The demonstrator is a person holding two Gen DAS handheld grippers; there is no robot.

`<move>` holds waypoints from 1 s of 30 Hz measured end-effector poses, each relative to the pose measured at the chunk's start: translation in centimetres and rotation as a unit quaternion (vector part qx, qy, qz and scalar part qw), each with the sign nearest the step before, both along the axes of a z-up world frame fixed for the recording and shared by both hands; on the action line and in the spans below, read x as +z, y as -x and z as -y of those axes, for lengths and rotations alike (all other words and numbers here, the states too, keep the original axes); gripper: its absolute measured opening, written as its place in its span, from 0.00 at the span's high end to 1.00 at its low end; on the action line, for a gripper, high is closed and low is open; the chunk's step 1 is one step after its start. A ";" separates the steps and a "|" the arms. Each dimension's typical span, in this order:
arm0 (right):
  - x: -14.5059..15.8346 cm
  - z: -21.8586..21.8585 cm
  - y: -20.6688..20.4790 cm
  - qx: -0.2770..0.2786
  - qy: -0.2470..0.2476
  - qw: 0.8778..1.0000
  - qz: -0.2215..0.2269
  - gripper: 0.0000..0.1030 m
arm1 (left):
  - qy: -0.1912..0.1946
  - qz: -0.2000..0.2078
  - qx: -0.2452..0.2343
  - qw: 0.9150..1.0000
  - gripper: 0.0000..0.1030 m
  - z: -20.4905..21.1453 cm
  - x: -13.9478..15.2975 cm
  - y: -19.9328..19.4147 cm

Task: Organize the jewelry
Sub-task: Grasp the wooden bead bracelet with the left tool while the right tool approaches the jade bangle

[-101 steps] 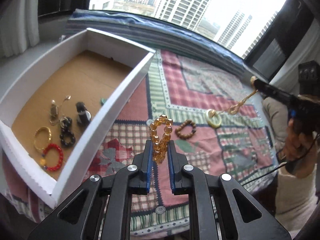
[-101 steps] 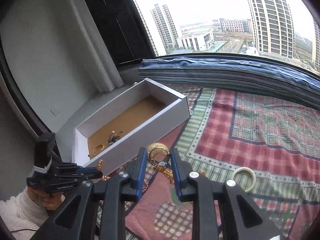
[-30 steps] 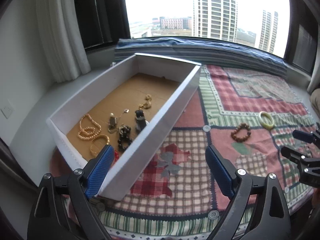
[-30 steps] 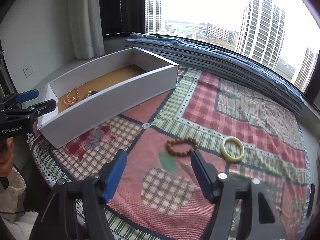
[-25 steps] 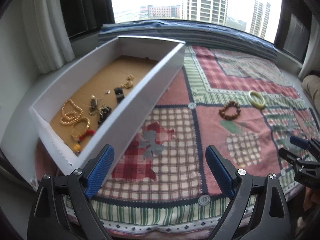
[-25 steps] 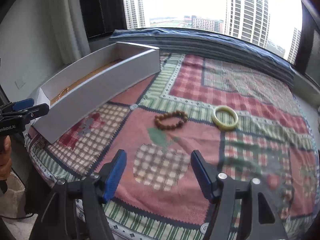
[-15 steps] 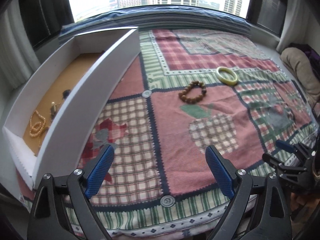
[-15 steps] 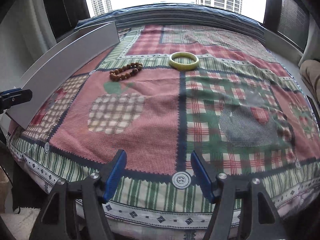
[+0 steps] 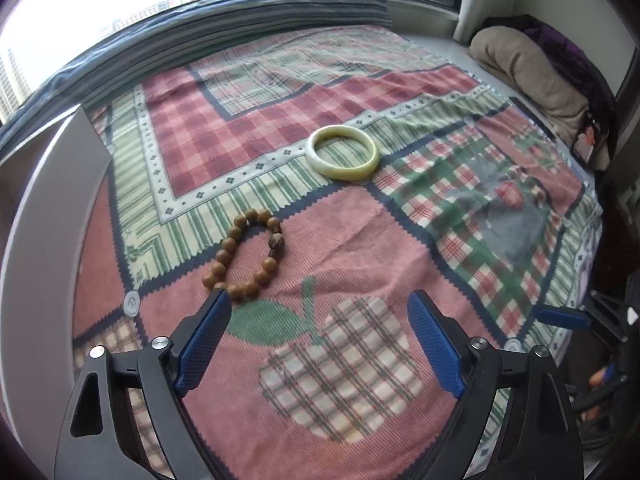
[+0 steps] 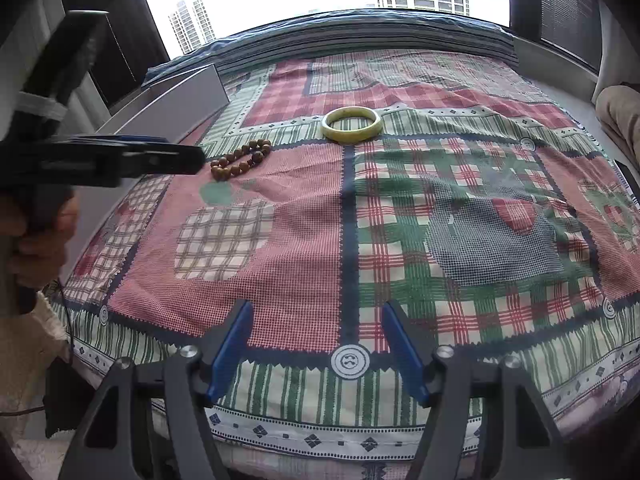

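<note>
Patchwork quilt (image 9: 360,240). Wooden bead bracelet (image 9: 244,256) at centre-left: light, floppy; pinch across one strand. Left gripper (image 9: 316,332) jaws apart, narrowing slightly, empty; right gripper (image 10: 316,344) apart, empty.

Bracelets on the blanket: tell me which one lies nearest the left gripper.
The brown beaded bracelet, lying just ahead of the open left gripper, by its left fingertip. The pale green bangle is a smooth solid ring lying farther off, toward the window.

Black left gripper (image 9: 318,312) with blue ribbed pads (image 9: 434,346), silver screws.
</note>
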State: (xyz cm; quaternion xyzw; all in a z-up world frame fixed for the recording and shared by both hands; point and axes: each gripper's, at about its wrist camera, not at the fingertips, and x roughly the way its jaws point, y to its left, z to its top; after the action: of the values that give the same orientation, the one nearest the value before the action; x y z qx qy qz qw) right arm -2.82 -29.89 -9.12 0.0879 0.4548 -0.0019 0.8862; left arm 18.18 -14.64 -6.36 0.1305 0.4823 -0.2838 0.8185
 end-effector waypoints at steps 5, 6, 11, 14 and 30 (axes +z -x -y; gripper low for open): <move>0.2 1.1 1.0 -0.004 -0.017 1.000 0.001 0.34 | -0.006 -0.011 0.021 1.000 0.28 0.4 -2.1 -3.1; 0.2 1.4 1.1 -0.005 -0.020 1.000 0.001 0.34 | -0.007 -0.013 0.022 1.000 0.31 0.5 -2.3 -3.5; 0.3 2.7 1.1 -0.013 -0.032 0.999 0.006 0.34 | -0.010 -0.026 0.031 0.999 0.54 1.2 -3.9 -5.2; 0.2 3.3 1.0 -0.019 -0.039 0.999 0.007 0.34 | -0.015 -0.031 0.036 0.999 0.61 1.4 -4.5 -5.7; 0.5 4.0 0.6 -0.012 -0.055 0.998 -0.010 0.34 | 0.014 -0.054 0.042 0.998 0.89 -1.5 -4.3 -2.9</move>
State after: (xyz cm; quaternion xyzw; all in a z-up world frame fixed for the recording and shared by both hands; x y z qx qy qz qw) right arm -3.42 -33.91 -8.65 0.1422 0.4623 0.0122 0.8752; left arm 21.08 -13.13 -10.70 0.0830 0.5270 -0.2628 0.8039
